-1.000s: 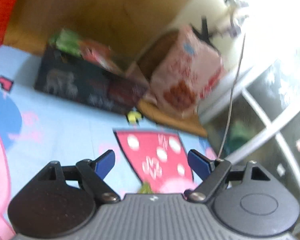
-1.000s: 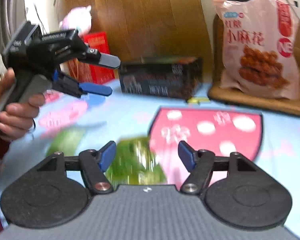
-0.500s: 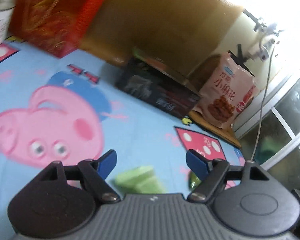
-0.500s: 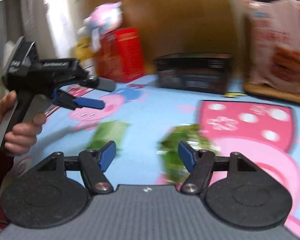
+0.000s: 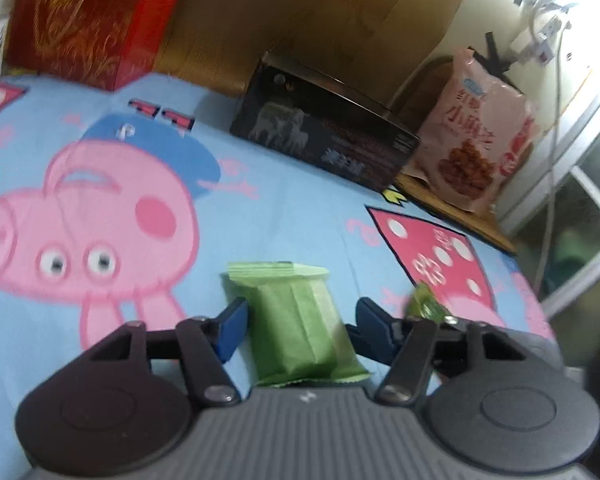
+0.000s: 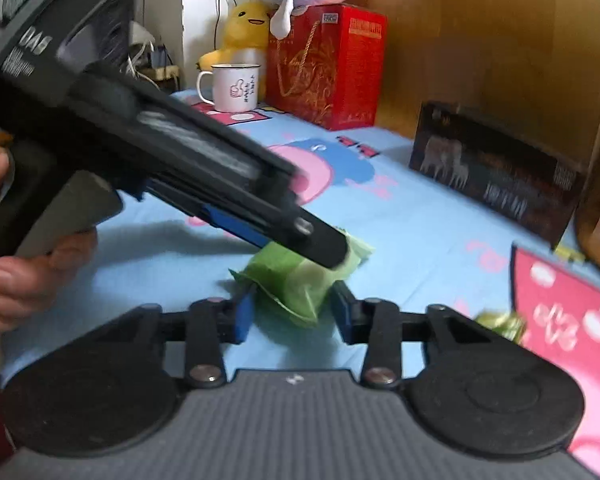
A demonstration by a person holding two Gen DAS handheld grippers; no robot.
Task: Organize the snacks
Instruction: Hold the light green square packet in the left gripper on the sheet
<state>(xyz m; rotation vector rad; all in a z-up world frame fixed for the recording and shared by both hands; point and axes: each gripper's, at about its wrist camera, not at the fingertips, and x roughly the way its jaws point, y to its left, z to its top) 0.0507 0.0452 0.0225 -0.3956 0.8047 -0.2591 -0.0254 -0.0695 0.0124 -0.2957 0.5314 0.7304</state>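
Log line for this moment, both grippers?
left gripper: closing around green snack packet | right gripper: closing around same packet | packet on bedsheet

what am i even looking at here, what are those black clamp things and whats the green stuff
A person holds two hand-held grippers, each with a camera looking out along its blue-tipped fingers. One picture is from the left gripper, the other from the right gripper. Both sets of jaws are closing around the same green snack packet on a cartoon bedsheet; neither clearly presses it yet. A hand shows at the left. Further back: black box, red gift bag, pink snack bag, mug.
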